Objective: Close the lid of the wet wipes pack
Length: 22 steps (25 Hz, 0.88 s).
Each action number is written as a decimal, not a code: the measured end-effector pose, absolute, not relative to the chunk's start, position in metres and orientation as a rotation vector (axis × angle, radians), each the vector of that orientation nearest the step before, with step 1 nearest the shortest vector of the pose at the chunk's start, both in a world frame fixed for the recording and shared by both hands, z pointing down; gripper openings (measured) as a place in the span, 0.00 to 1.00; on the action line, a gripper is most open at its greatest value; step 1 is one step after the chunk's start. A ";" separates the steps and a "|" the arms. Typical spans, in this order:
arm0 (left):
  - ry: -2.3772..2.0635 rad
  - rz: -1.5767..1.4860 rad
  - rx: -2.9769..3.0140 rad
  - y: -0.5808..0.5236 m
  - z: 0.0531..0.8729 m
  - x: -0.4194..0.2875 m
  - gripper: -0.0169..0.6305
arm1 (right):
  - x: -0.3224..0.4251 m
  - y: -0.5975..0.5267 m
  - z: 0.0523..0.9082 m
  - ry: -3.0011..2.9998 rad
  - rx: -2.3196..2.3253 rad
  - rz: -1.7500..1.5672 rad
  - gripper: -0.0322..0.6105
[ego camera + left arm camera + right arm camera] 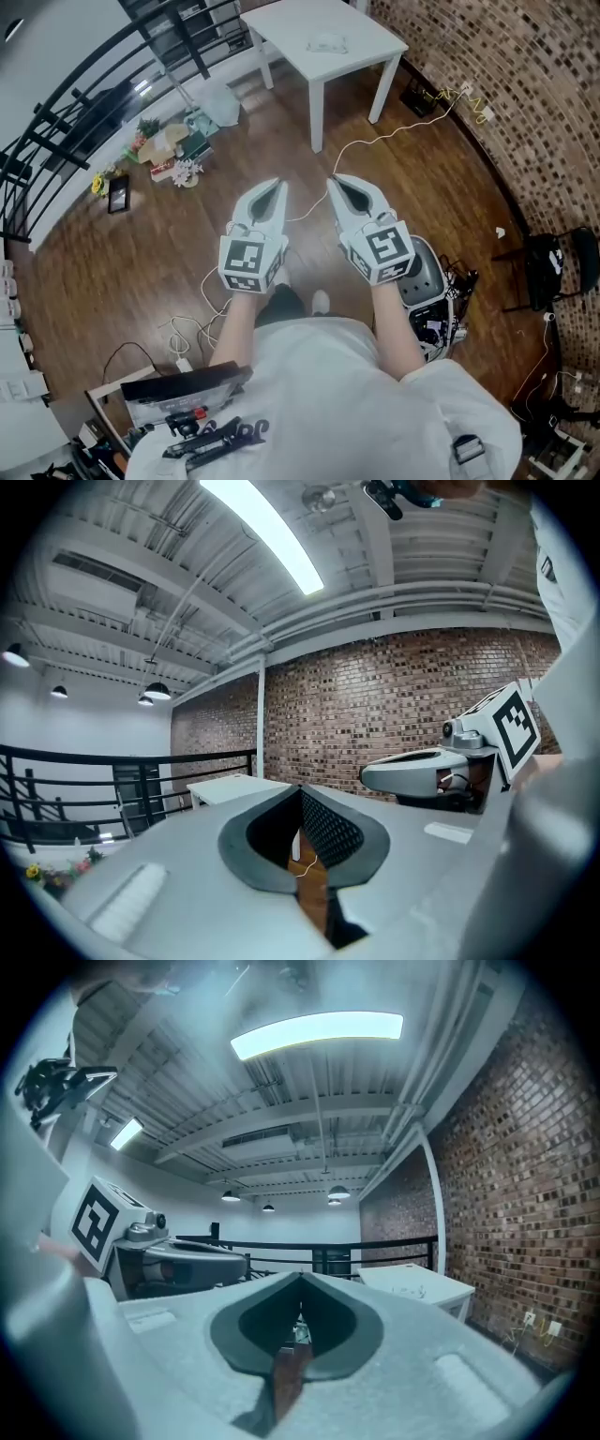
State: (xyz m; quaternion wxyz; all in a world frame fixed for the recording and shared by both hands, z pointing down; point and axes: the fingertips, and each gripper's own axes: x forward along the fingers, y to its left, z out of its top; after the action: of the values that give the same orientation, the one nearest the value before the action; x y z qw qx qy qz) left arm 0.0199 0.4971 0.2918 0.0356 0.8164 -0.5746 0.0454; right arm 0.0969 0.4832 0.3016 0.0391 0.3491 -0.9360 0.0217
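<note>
The wet wipes pack (327, 43) is a small pale packet lying on the white table (361, 42) at the top of the head view, well ahead of both grippers; whether its lid is up or down cannot be made out. My left gripper (277, 186) and right gripper (336, 180) are held side by side at waist height over the wooden floor, both pointing towards the table. Each is shut with nothing between its jaws. In the left gripper view the left gripper (300, 789) has its tips together, with the table (230, 787) beyond. In the right gripper view the right gripper (302, 1279) looks the same, and the table (417, 1283) stands far off.
Floor clutter of flowers and boxes (169, 150) lies by the black railing (89, 98) at left. A white cable (380, 139) trails from the brick wall (525, 84). A black chair (553, 262) and a grey machine (427, 281) stand at right. A workbench with tools (178, 417) is behind.
</note>
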 end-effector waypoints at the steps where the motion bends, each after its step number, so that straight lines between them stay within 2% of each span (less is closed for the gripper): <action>1: -1.760 0.134 2.511 0.488 0.292 0.017 0.05 | 0.095 0.475 0.304 -2.862 1.079 0.080 0.04; 9: -1.694 0.135 2.543 0.394 0.311 -0.012 0.05 | 0.077 0.384 0.322 -2.795 1.161 0.104 0.04; 17: -1.592 0.020 2.597 0.276 0.290 -0.062 0.05 | 0.007 0.276 0.297 -2.792 1.153 0.001 0.04; 22: -1.515 -0.004 2.627 0.222 0.297 -0.074 0.05 | -0.006 0.235 0.307 -2.745 1.185 0.009 0.04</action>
State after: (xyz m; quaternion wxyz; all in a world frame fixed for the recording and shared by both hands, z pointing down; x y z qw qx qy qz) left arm -0.0738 0.2224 0.2969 0.0542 0.8650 -0.4989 -0.0013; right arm -0.0059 0.2352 0.3067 0.0758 0.3953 -0.9154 0.0032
